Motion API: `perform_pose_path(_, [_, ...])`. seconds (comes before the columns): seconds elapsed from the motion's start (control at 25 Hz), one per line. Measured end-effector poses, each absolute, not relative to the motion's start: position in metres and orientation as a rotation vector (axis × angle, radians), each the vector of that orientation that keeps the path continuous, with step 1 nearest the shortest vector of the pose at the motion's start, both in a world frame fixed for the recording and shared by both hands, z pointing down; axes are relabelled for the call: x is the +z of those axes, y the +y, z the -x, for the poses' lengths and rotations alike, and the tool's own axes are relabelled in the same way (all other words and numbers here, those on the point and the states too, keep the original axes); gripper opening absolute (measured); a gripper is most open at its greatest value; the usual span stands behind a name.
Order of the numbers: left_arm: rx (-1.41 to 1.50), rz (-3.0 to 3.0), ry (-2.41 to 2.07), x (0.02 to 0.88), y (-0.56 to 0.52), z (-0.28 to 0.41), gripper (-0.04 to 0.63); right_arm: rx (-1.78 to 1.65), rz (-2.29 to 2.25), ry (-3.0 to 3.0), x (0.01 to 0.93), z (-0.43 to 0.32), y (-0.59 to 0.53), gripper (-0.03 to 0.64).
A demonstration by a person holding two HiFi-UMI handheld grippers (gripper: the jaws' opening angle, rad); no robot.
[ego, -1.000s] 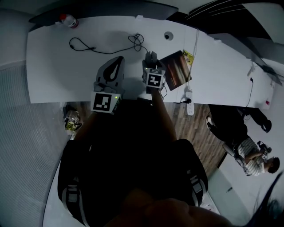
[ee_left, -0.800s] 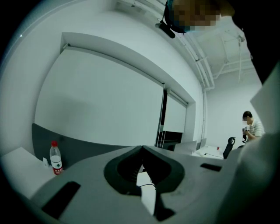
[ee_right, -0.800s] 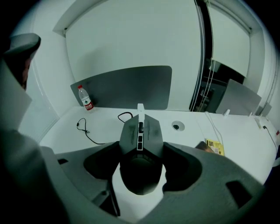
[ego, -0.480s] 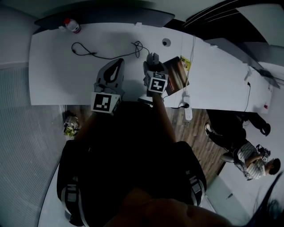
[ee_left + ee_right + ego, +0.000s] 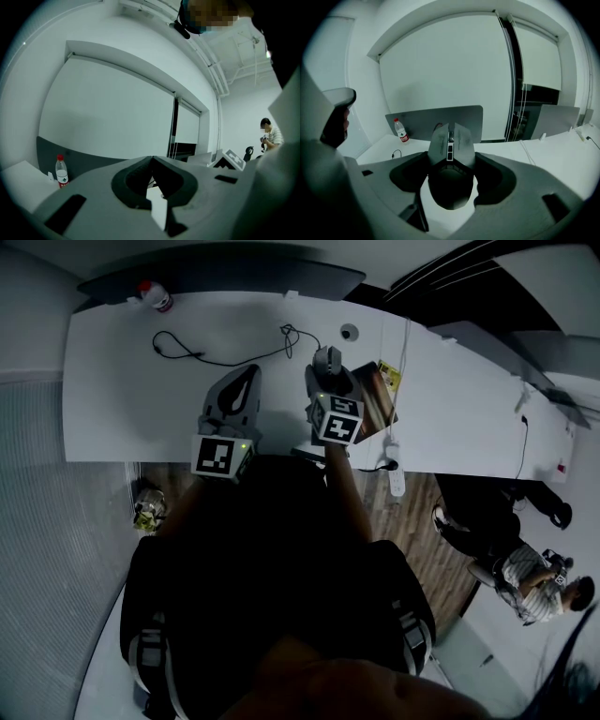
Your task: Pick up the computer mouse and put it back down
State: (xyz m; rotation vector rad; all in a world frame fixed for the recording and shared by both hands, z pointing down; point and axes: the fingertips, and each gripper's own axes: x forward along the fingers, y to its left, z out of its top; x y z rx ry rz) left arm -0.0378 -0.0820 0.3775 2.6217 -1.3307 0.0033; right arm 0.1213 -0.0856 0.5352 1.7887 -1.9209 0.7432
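Observation:
The grey computer mouse point(image 5: 451, 140) sits between the jaws of my right gripper point(image 5: 451, 161), which is shut on its sides and holds it off the white desk point(image 5: 122, 390). From the head view, the mouse point(image 5: 325, 358) pokes out past the right gripper point(image 5: 327, 369) above the middle of the desk, its cable trailing toward the back. My left gripper point(image 5: 249, 373) hovers just to the left, tilted upward, jaws shut and empty. The left gripper point(image 5: 151, 160) faces the wall and blinds.
A water bottle point(image 5: 155, 294) stands at the desk's back left corner by a grey partition. A black cable point(image 5: 211, 352) loops across the desk. A brown tablet-like slab point(image 5: 375, 395) lies right of the grippers. A power strip point(image 5: 394, 463) lies on the floor; a person point(image 5: 525, 573) sits at the far right.
The right gripper has risen and tilted a little to the right with the mouse still in it. The left gripper has stayed in place.

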Motion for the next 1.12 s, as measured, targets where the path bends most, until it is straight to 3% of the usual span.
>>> perform_pose_path(1.12, [-0.026,-2.655,-1.341,0.370,-0.085,0.038,0.005,0.488,-1.964,-2.204,0.407,-0.110,-0.074,0.293])
